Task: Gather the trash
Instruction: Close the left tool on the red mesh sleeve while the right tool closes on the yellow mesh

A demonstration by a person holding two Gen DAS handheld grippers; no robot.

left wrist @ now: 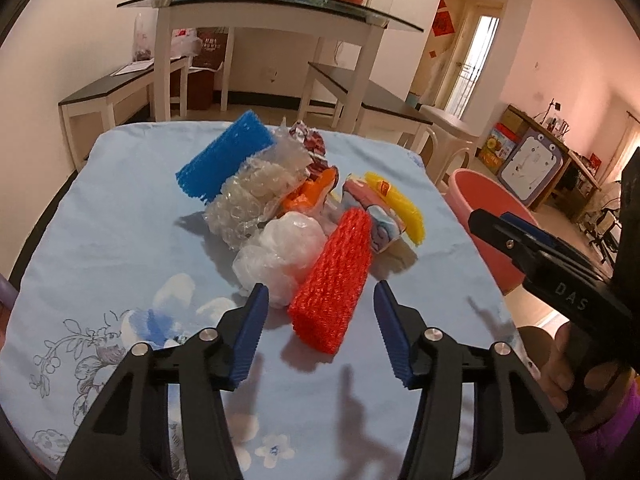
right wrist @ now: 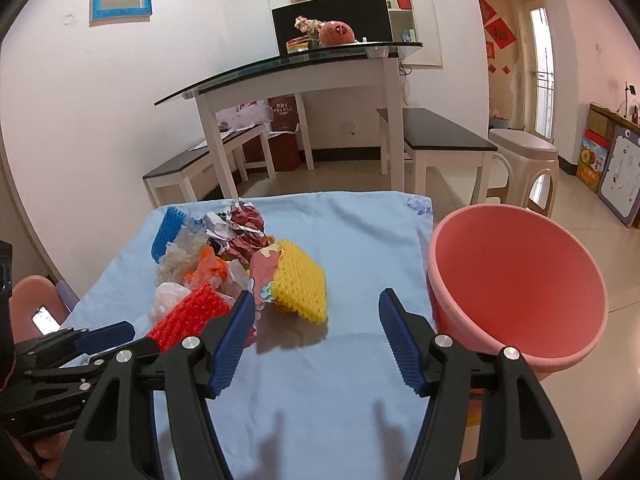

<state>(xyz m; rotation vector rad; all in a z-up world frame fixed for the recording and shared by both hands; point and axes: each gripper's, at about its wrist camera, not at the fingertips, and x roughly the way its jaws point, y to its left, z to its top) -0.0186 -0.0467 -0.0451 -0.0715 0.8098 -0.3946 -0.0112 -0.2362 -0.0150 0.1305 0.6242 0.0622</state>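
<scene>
Between the left tongs (left wrist: 320, 300), which are spread wide and hold nothing, sits the near end of a red foam net (left wrist: 334, 276). Past it, the trash pile has a white plastic bag (left wrist: 280, 254), bubble wrap (left wrist: 248, 196), a blue net (left wrist: 224, 158) and a yellow net (right wrist: 300, 286), all on the blue-cloth counter (left wrist: 120, 220). Right tongs (right wrist: 318, 310) are spread too, with the pink bucket (right wrist: 516, 280) just off the counter's right edge.

Pale blue cloth-covered surface (left wrist: 120, 208) with a grey-blue flower print near the corner. On it: bright red foam net sleeve (left wrist: 332, 280), cobalt blue foam net sleeve (left wrist: 224, 156), lemon yellow foam net sleeve (right wrist: 300, 284), clear bubble wrap (left wrist: 248, 196), white crumpled plastic bag (left wrist: 280, 256). Alongside, a salmon-pink plastic bucket (right wrist: 516, 280).
</scene>
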